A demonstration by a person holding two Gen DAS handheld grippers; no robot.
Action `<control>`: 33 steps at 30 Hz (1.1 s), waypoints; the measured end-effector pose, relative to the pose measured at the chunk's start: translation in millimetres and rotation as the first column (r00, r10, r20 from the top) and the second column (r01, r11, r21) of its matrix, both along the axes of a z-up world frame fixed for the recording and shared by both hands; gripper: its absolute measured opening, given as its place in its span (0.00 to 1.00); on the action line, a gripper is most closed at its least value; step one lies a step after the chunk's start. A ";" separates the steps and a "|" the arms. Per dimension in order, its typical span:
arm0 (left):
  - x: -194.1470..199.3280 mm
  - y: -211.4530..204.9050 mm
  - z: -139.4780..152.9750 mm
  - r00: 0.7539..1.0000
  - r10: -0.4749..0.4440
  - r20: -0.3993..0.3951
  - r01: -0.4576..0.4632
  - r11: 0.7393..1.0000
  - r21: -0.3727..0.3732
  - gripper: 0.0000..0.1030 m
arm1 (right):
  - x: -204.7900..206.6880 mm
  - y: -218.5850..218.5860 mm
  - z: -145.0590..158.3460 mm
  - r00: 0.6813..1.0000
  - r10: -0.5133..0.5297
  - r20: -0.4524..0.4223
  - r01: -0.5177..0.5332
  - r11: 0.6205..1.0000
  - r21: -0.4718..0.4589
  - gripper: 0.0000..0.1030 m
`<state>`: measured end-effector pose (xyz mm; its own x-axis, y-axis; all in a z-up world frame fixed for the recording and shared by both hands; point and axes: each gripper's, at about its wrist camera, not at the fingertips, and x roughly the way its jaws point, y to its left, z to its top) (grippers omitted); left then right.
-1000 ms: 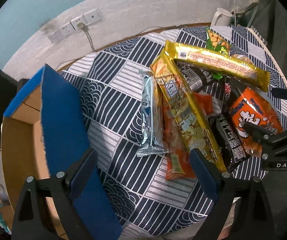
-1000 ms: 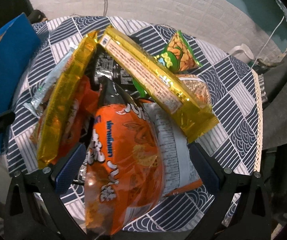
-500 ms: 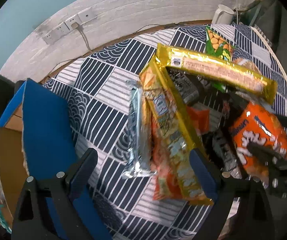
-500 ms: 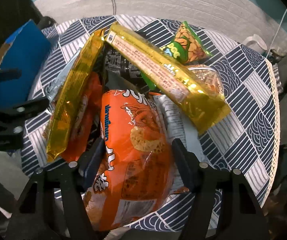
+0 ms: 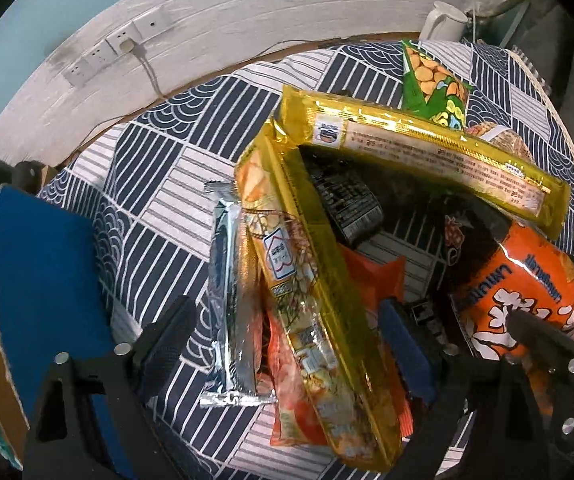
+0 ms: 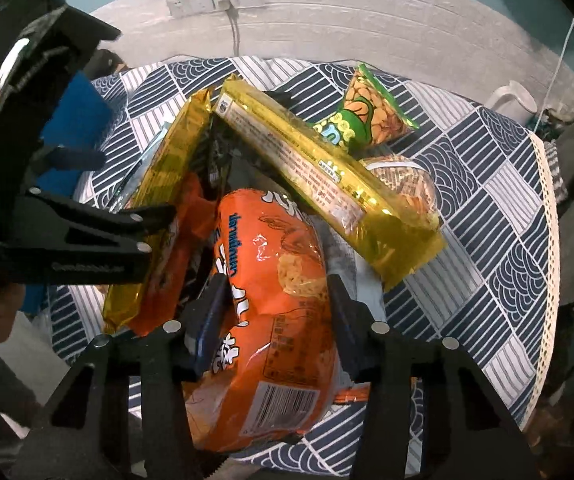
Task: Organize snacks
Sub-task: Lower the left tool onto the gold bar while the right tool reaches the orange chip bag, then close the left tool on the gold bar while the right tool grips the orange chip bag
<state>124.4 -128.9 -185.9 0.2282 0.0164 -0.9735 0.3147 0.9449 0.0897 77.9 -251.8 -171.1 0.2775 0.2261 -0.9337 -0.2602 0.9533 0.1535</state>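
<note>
I am closing my right jaws (image 6: 275,312) across the middle of the light, puffy, crush-prone orange snack bag (image 6: 271,304) at lower centre, while my left jaws (image 5: 287,344), also closing but wide, straddle the slippery gold packet (image 5: 307,280).

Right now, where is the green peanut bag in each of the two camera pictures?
Left wrist view: the green peanut bag sits at the upper right, behind the long yellow packet.
Right wrist view: the green peanut bag is right of centre near the top, again just past that packet.
Shared landmark: the wall sockets.
</note>
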 end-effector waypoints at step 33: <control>-17.8 37.3 27.7 1.000 0.010 -0.001 -0.011 0.980 -0.196 0.22 | -6.1 6.0 23.0 0.999 -0.024 0.021 0.022 0.995 0.094 0.40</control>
